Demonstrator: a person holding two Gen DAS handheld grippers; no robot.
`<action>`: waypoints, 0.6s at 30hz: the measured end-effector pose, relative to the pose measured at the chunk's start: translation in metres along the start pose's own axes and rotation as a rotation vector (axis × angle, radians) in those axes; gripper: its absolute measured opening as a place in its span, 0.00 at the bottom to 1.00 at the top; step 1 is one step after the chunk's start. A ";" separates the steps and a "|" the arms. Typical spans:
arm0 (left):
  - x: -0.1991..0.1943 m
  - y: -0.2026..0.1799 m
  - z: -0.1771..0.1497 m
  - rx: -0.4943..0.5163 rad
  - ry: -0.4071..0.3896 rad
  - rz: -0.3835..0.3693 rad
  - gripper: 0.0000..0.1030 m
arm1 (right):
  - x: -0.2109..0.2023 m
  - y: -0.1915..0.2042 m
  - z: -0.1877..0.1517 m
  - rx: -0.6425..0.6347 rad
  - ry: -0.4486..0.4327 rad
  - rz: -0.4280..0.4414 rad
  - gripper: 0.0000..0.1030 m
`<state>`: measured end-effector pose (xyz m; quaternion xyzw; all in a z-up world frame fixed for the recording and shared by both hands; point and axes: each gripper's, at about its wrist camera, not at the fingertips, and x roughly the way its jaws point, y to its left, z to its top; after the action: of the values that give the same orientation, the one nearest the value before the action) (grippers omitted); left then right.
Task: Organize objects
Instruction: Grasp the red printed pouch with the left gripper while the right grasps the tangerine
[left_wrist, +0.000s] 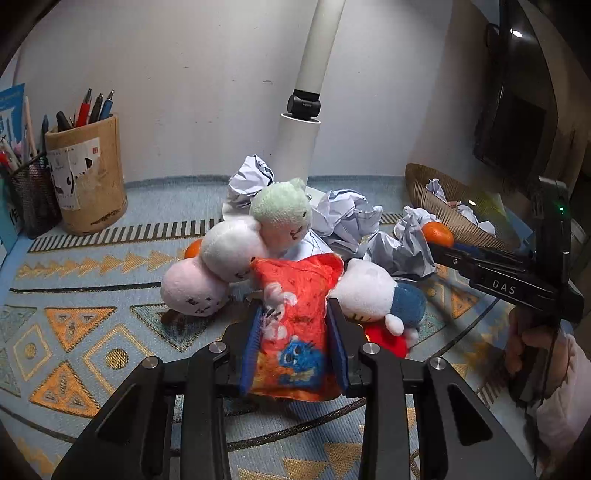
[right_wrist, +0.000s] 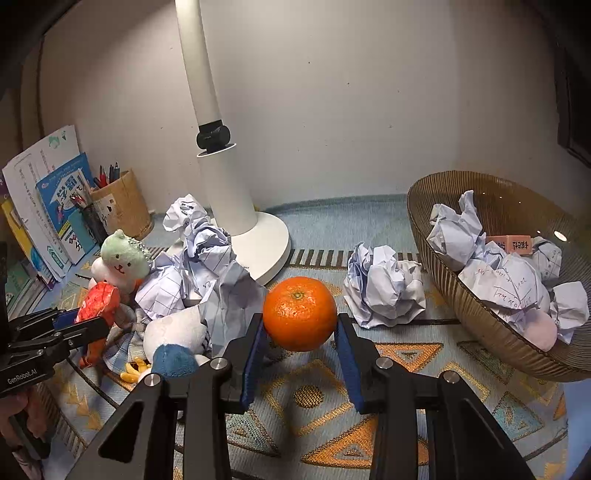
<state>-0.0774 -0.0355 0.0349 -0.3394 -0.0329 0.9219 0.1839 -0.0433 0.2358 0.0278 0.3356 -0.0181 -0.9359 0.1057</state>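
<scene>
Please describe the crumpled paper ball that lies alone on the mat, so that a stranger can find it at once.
Start at the white lamp base by the wall and look right toward the brown ribbed basket. On the patterned mat between them lies one crumpled paper ball, just right of the orange in the right gripper. Unlike the others, it sits alone, neither heaped at the lamp nor in the basket.

Each camera sat low over the bench, looking forward along its own tool toward the rear wall. The left view hung close over the plush toys (left_wrist: 280, 236); the right view faced the bench's right edge. Both shared the lamp post (left_wrist: 303, 125) (right_wrist: 218, 177) and crumpled paper (left_wrist: 347, 218) (right_wrist: 207, 254).
</scene>
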 end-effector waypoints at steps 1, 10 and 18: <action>-0.003 -0.002 0.000 0.010 -0.016 -0.010 0.29 | -0.001 0.000 0.000 0.000 -0.005 -0.001 0.36; -0.017 -0.032 0.002 0.114 -0.091 -0.056 0.28 | -0.020 -0.002 -0.001 0.018 -0.108 0.055 0.36; -0.012 -0.028 -0.008 0.118 0.007 0.019 0.37 | -0.029 -0.014 -0.002 0.082 -0.150 0.099 0.36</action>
<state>-0.0544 -0.0144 0.0412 -0.3315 0.0255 0.9227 0.1950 -0.0226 0.2553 0.0428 0.2672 -0.0808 -0.9506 0.1362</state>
